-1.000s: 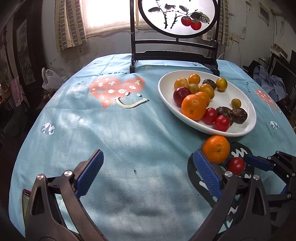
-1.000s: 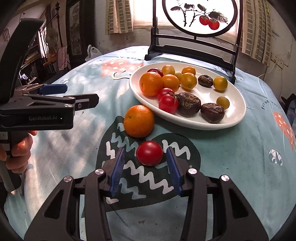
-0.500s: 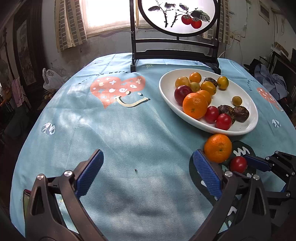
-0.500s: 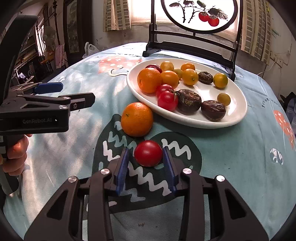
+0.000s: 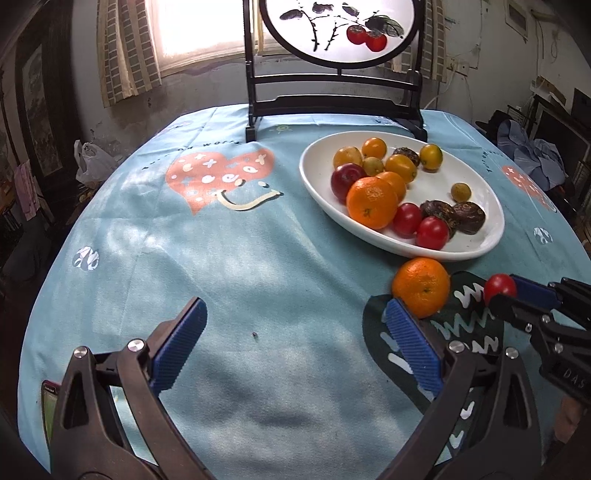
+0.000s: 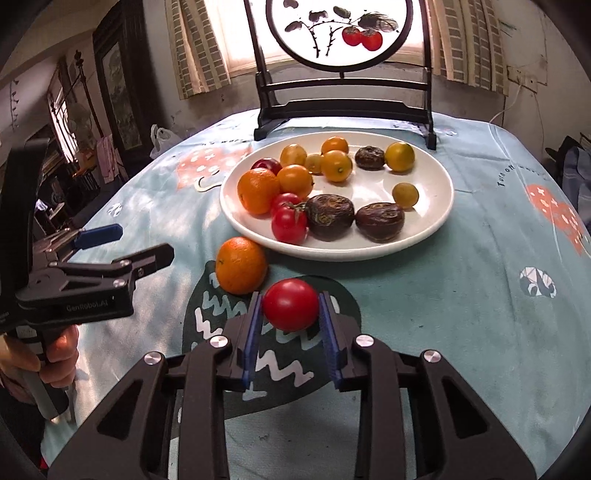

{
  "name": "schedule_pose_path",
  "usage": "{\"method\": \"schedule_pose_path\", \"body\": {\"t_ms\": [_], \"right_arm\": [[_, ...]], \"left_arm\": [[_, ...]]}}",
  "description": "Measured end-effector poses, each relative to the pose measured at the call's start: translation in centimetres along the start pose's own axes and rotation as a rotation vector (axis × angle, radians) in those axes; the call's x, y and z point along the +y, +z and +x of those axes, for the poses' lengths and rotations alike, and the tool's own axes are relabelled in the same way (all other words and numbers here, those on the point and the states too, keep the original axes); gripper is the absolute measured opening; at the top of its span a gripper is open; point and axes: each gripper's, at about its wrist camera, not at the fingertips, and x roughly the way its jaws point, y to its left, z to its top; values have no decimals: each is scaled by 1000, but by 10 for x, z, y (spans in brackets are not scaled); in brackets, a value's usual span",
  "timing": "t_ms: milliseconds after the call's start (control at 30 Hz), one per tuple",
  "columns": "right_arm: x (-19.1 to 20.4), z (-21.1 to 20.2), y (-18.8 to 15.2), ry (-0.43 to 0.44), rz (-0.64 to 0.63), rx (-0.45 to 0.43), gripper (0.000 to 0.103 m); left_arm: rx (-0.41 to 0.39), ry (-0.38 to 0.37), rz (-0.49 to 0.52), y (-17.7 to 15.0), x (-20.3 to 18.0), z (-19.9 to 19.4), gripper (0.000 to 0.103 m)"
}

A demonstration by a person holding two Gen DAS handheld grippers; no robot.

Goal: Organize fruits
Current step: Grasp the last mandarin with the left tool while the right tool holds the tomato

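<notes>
The right gripper (image 6: 291,314) is pinching the red tomato (image 6: 291,304) in its jaws beside the loose orange (image 6: 241,265), hiding the tomato's underside. The left gripper (image 5: 291,343) is hovering with jaws wide over the blue-clothed bench (image 5: 229,280), near the white plate (image 6: 436,206) of fruit and a painted screen (image 6: 341,33) by the window

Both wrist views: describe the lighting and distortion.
Left wrist view: backlit window blown out, dappled light on the tablecloth, edges bowed by fisheye. Right wrist view: same glare behind the round screen, tomato sharp, corners dark.
</notes>
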Motion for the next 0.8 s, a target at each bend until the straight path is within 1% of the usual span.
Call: {"method": "schedule_pose_path", "body": {"t_ms": [167, 300, 400, 467, 633, 733, 800], "right_arm": [[-12, -4, 0, 5, 58, -2, 31], [-14, -4, 0, 3, 73, 1, 31], [-18, -6, 1, 0, 88, -2, 31], [-21, -6, 0, 8, 104, 0, 31], [-29, -11, 1, 5, 141, -12, 31], [-36, -15, 2, 20, 176, -20, 31], [-39, -17, 2, 20, 191, -24, 31]], "left_arm": [[-5, -108, 90, -5, -27, 0, 99], [-13, -138, 134, -3, -46, 7, 98], [-11, -159, 145, -2, -57, 11, 90], [-9, -168, 150, 0, -61, 14, 87], [4, -174, 151, 2, -65, 22, 70], [15, -173, 142, 4, -66, 27, 65], [27, -176, 133, 5, -67, 31, 64]]}}
